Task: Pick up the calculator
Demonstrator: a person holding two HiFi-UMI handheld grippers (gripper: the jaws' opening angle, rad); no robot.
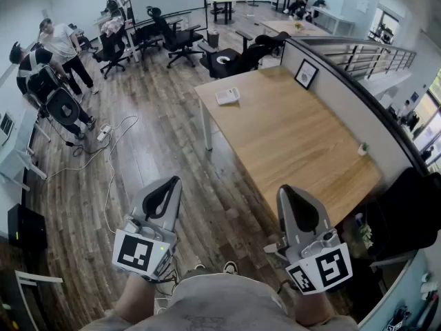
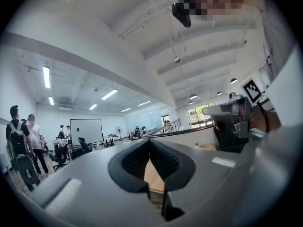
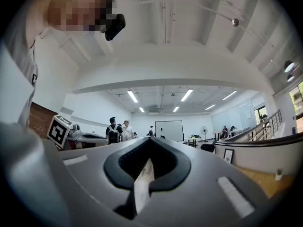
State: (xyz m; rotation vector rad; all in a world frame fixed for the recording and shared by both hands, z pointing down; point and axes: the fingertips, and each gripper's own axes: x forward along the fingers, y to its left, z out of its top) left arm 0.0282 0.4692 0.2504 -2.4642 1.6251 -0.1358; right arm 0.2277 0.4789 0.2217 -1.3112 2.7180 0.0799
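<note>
Currently, the left gripper (image 1: 175, 180) and the right gripper (image 1: 284, 189) are held side by side, low over the wood floor (image 1: 158, 150), just in front of the person's body. Left gripper fingers: closed tip to tip, nothing held. Right gripper fingers: closed tip to tip, nothing held. The calculator (image 1: 227, 96) lies flat on the wooden table (image 1: 296, 136), near its far left corner, well apart from both grippers. Both gripper views face roughly level across the office.

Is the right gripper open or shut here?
Shut, empty: the right gripper shows its tips meeting, nothing between; the calculator lies away on the table.
</note>
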